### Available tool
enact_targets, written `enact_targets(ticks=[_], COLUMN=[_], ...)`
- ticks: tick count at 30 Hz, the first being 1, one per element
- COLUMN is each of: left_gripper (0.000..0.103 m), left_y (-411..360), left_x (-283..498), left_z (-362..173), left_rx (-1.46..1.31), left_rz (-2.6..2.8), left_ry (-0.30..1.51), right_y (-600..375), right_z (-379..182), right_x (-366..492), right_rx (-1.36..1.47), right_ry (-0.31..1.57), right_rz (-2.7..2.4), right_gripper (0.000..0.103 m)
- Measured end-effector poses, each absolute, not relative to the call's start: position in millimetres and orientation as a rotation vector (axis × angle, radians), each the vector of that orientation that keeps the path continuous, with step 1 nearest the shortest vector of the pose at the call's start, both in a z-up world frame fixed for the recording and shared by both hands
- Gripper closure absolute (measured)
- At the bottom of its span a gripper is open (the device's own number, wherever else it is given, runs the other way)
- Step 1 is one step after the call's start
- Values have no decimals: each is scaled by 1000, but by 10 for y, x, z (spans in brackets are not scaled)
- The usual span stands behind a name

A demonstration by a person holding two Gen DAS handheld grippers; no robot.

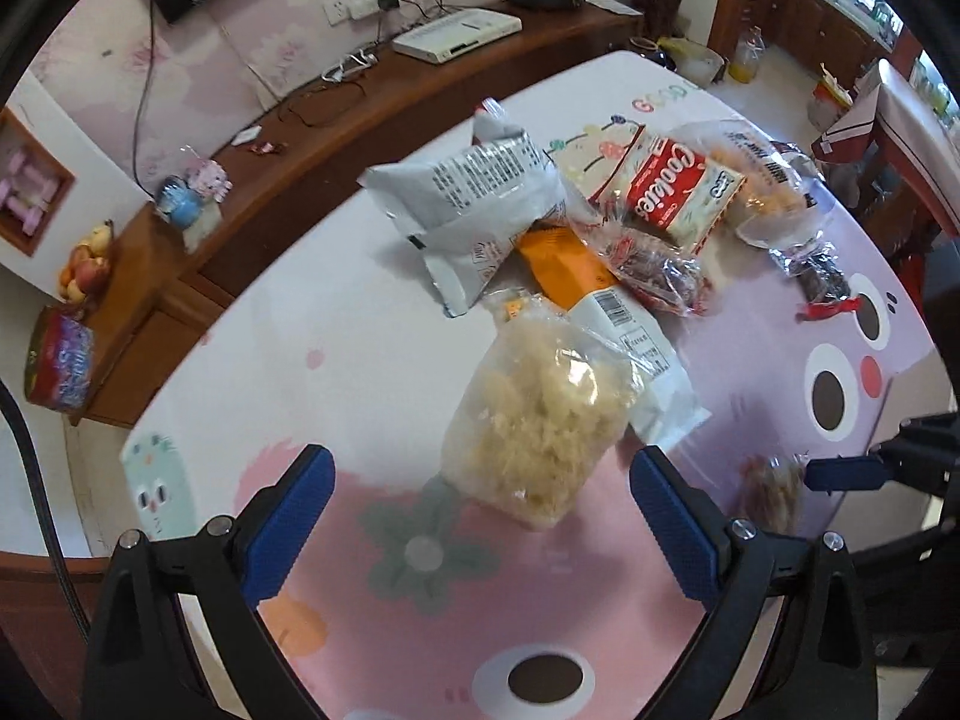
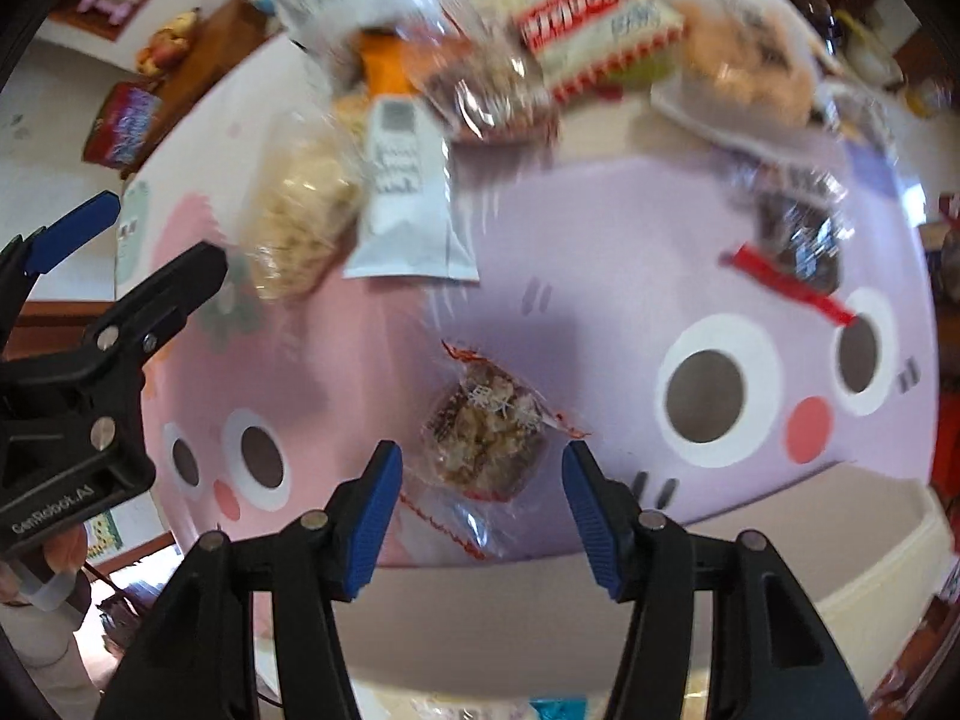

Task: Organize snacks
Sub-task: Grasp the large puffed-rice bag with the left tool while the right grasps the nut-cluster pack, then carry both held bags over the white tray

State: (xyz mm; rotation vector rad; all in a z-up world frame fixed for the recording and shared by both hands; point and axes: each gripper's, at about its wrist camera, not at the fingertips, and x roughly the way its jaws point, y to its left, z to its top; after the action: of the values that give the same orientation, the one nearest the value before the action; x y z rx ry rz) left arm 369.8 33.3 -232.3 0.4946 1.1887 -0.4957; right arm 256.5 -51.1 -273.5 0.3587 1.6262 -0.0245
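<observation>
The small wrapped snack (image 2: pixel 483 441) lies just beyond the right hand-held gripper (image 2: pixel 480 516), between its released fingers, long axis running near-left to far-right; left hand-held gripper (image 1: pixel 480 516), also released, is farther off.

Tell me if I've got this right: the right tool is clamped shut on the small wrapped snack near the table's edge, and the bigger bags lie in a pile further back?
Not quite. The right tool is open, its blue pads apart on either side of the small wrapped snack, as the right wrist view shows. The bigger bags do lie piled further back.
</observation>
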Motion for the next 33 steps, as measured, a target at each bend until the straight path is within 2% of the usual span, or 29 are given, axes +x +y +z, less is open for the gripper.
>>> enact_targets(ticks=[7,10,11,12,14,15,21,27,33], left_gripper=[5,13,24,39,53,57,61,62,62], left_y=[206,170,155,144,138,143,325,593,769], left_x=[3884,3905,3900,3897,3890,3889,3785,3486,2837], left_z=[-2644,-2725,-2742,-2766,-2843,-2842,-2660,-1954,-1150], left_rx=[495,492,494,501,515,520,413,307,236], left_rz=[-512,-522,-526,-523,-506,-487,-445,-384,-298], left_ry=[1254,1273,1275,1279,1297,1286,1240,1143,1040], right_y=[-510,-433,-410,-395,-361,-341,-345,-517,-668], right_z=[-2984,-2984,-2981,-2980,-2964,-2959,-2789,-2396,-1759], right_x=[2570,2547,2535,2525,2493,2484,2403,2287,2126], right_rx=[385,334,318,314,303,300,300,314,329], right_ry=[1684,1672,1668,1664,1654,1653,1599,1467,1327], right_rz=[-103,-98,-102,-101,-92,-88,-65,-35,41], right_gripper=[45,47,50,52,53,54,54,54,54])
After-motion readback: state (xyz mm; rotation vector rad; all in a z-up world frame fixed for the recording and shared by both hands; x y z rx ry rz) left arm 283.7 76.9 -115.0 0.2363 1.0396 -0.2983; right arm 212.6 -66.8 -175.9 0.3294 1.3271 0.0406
